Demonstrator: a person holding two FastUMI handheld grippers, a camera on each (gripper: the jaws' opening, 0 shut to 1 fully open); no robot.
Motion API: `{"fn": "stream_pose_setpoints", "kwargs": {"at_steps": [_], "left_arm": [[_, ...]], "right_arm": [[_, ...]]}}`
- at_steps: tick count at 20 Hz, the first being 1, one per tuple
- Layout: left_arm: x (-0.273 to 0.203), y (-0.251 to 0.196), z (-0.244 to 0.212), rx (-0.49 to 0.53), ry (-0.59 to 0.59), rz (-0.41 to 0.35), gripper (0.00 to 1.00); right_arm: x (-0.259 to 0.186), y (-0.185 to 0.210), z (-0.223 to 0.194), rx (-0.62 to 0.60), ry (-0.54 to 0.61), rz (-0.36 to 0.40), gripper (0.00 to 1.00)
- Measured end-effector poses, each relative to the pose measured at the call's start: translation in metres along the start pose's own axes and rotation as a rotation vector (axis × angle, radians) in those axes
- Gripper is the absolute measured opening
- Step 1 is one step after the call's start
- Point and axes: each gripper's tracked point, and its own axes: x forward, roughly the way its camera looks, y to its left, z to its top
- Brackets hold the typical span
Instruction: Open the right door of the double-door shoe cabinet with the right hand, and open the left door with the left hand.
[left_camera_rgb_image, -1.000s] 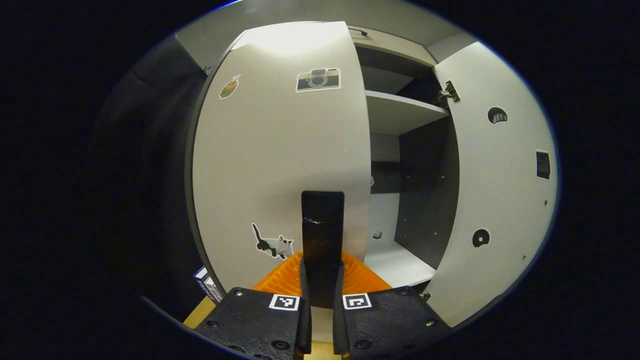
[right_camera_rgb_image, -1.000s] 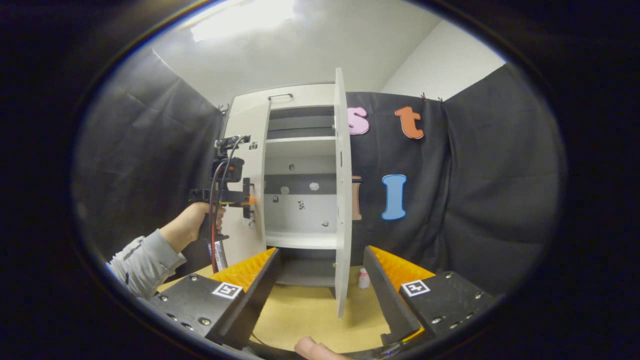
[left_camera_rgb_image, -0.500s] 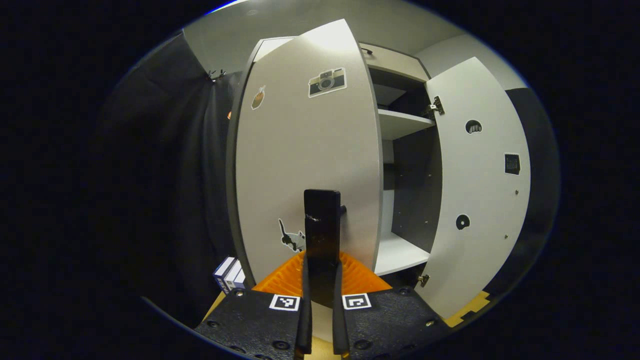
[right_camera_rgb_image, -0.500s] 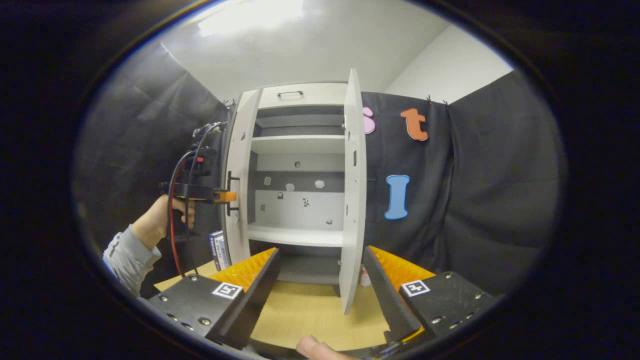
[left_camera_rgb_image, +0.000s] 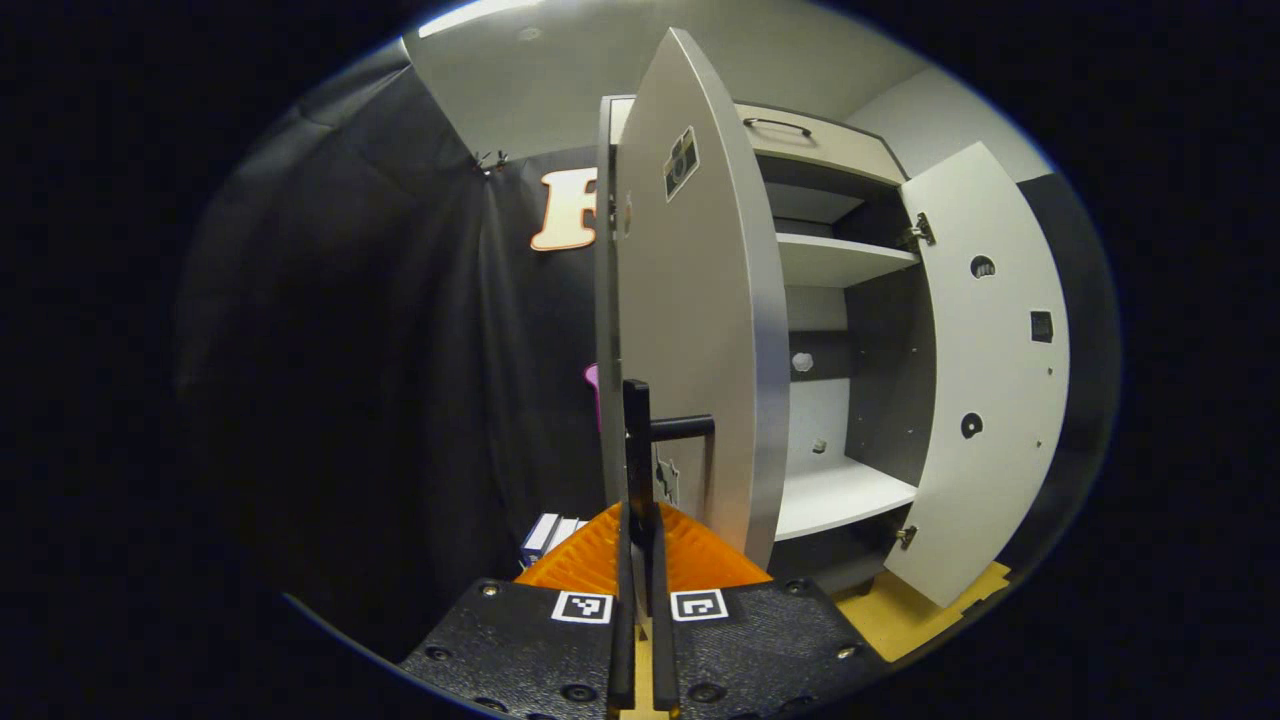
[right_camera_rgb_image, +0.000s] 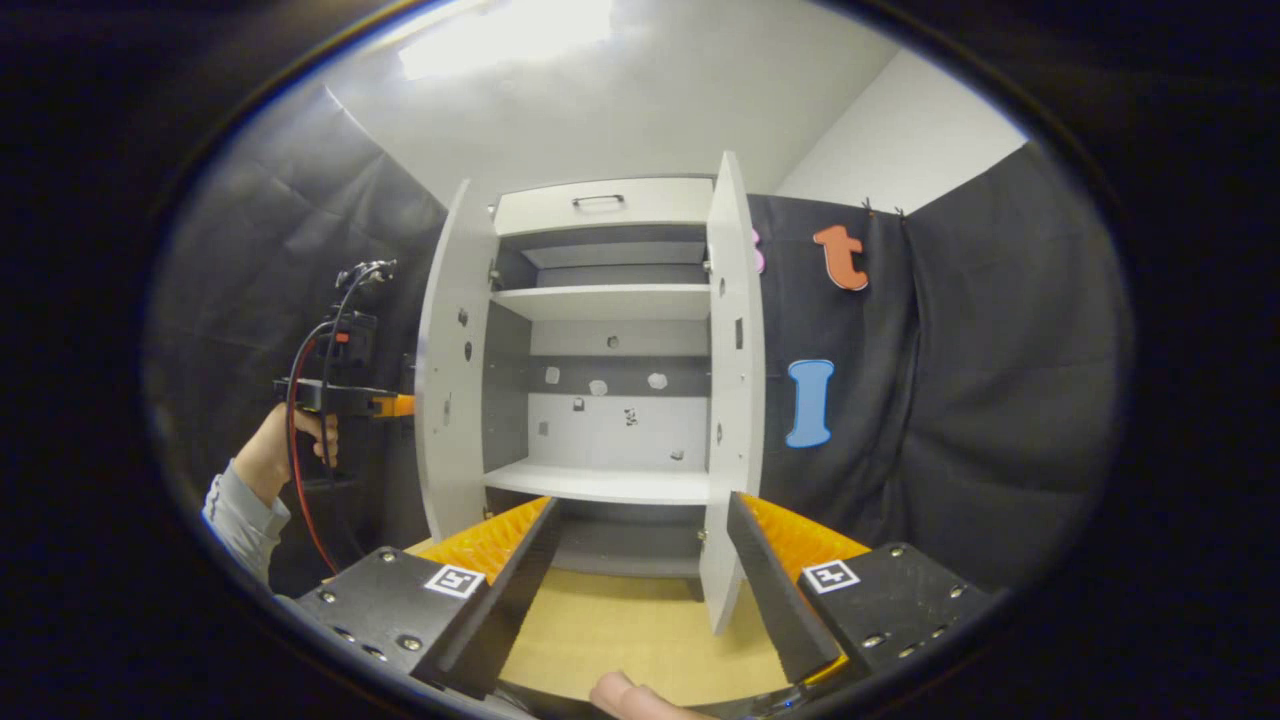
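The left claw (left_camera_rgb_image: 640, 470) was clamped shut on the left door's handle (left_camera_rgb_image: 668, 428) and had swung the left door (right_camera_rgb_image: 447, 380) from half shut to wide open. Off right, the right claw (right_camera_rgb_image: 640, 560) sat spread open and empty, the right door (right_camera_rgb_image: 733, 400) just ahead, already open. Looked basically done.

White left door (left_camera_rgb_image: 700, 330), black handle (left_camera_rgb_image: 680, 428), tan floor (right_camera_rgb_image: 620, 640).
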Motion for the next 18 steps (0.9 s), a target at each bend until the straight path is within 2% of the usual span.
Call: {"fn": "stream_pose_setpoints", "kwargs": {"at_steps": [3,5,7,11,18], "left_arm": [[-0.003,0.039,0.0,-0.007,-0.008,0.037,0.05],[-0.007,0.037,-0.005,-0.072,0.021,-0.05,0.02],[-0.004,0.037,-0.009,-0.065,0.027,-0.082,0.03],[-0.006,0.039,-0.008,-0.003,0.012,-0.042,0.02],[-0.009,0.039,-0.007,-0.017,0.009,-0.034,0.02]], "right_arm": [[0.001,0.026,0.002,-0.004,-0.003,0.033,0.98],[0.002,0.037,0.0,-0.01,-0.002,0.045,0.98],[0.007,0.043,-0.004,-0.012,0.004,0.055,1.0],[0.005,0.051,-0.007,-0.016,0.014,0.055,1.0],[0.012,0.049,-0.011,-0.006,0.026,0.048,0.98]]}}
